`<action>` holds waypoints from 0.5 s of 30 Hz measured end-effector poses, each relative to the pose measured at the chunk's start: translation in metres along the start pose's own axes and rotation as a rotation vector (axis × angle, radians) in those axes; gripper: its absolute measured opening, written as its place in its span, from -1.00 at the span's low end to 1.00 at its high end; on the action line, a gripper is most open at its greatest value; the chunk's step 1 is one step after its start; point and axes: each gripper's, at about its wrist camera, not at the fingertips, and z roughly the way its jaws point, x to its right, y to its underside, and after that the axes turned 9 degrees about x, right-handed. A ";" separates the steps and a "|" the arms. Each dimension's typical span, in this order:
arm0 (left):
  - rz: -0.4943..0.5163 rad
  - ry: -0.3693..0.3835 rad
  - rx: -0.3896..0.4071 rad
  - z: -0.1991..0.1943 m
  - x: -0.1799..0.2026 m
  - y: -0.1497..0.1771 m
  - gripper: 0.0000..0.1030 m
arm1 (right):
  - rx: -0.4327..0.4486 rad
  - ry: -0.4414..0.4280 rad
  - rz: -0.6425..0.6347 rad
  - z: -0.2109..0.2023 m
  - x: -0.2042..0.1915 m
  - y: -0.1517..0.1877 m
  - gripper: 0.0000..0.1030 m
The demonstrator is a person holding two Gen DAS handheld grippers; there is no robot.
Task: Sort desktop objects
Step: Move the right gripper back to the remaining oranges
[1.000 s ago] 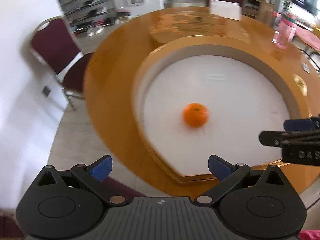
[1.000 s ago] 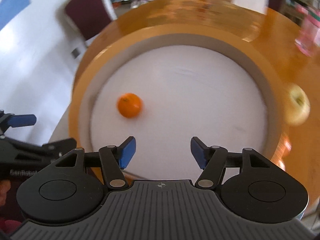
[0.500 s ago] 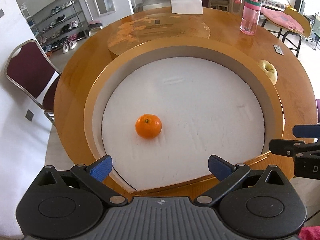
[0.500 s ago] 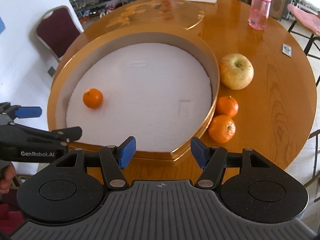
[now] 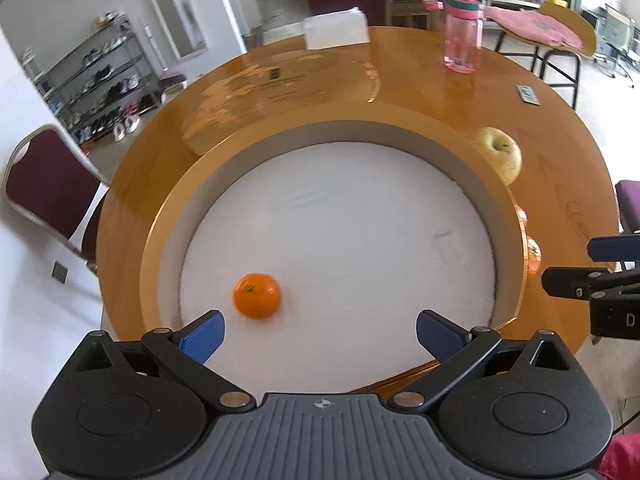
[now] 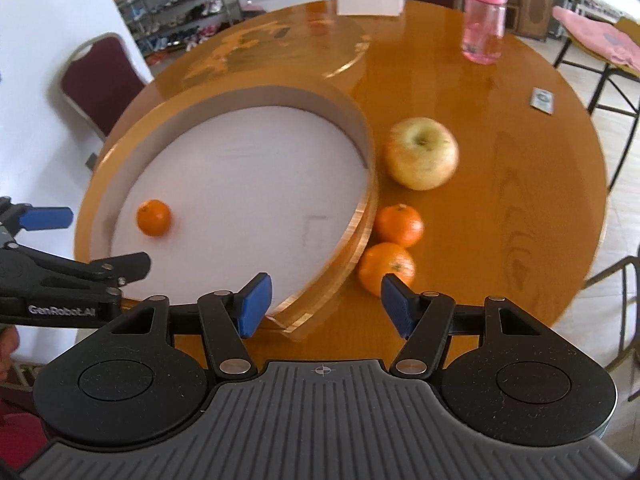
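We log: tray [image 6: 352, 120] holding one tangerine [image 5: 257, 295]; apple [image 6: 421, 153] outside; left gripper [image 5: 320, 334] and right gripper [image 6: 325, 307] both agape, empty.

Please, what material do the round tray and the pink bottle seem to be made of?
The round tray looks like wood: its cut end shows layered grain; the white floor looks matte, perhaps foam or paper. The pink bottle seems translucent plastic, as light passes through its body.
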 end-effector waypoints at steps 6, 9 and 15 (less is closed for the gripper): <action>0.026 0.027 -0.012 0.006 0.015 -0.004 0.99 | -0.027 0.038 0.027 0.005 0.024 0.008 0.27; 0.027 0.030 -0.018 0.009 0.020 -0.007 0.99 | -0.041 0.056 0.041 0.007 0.036 0.012 0.22; 0.028 0.011 -0.037 0.013 0.026 -0.010 0.99 | -0.072 0.012 0.038 0.030 0.050 0.016 0.17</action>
